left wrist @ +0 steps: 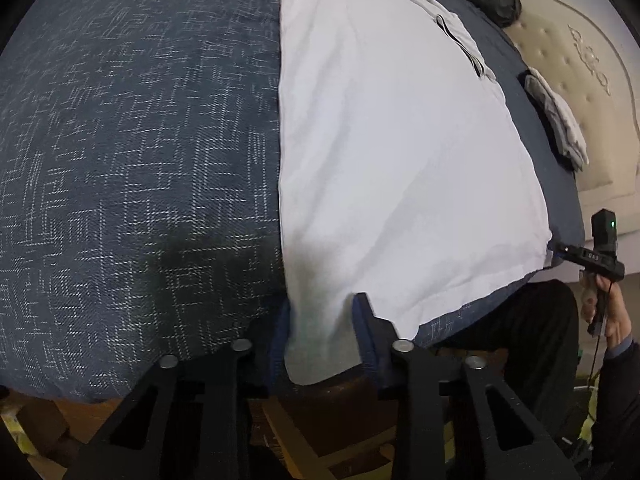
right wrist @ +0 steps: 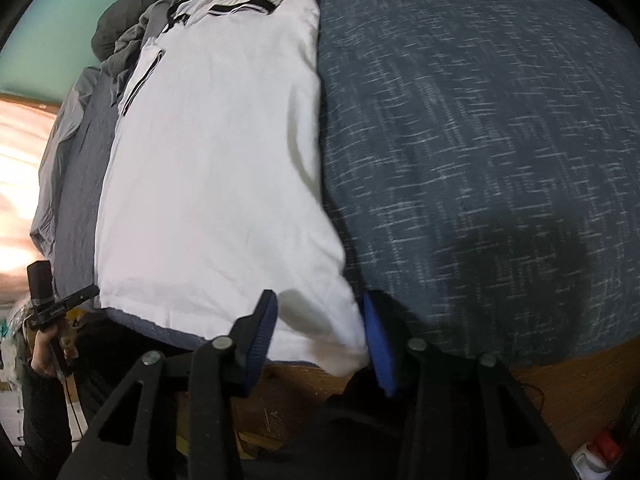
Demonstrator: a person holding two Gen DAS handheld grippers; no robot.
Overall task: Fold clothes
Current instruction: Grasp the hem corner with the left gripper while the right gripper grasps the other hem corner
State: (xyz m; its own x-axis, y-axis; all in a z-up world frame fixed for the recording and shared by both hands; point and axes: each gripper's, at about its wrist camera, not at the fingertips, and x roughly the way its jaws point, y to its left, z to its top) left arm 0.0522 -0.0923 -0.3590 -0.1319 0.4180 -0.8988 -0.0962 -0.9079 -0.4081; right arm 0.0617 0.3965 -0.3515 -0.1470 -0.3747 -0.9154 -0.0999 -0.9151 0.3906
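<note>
A: Bed cover [left wrist: 120, 160], dark blue weave. White shirt [left wrist: 392, 152] flat along it, sleeves tucked in, hem at the near edge.

B: Grippers?

A: Left gripper [left wrist: 320, 332] and right gripper [right wrist: 320, 332] each straddle a hem corner, jaws apart, cloth between, not pinched.

B: Step?

A: Probably hem corners: gripping or just let go. Can't tell.

B: Obstacles?

A: Grey clothes [left wrist: 560, 120] near the headboard, clear of the shirt.

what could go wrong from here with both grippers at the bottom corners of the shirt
1. Both grippers, left and right, stand open around the shirt hem; closing may also pinch the blue bedcover beneath.
2. The corners hang over the bed edge, so a shallow bite could slip.
3. Uneven lifting could undo the folded-in sleeves.
</note>
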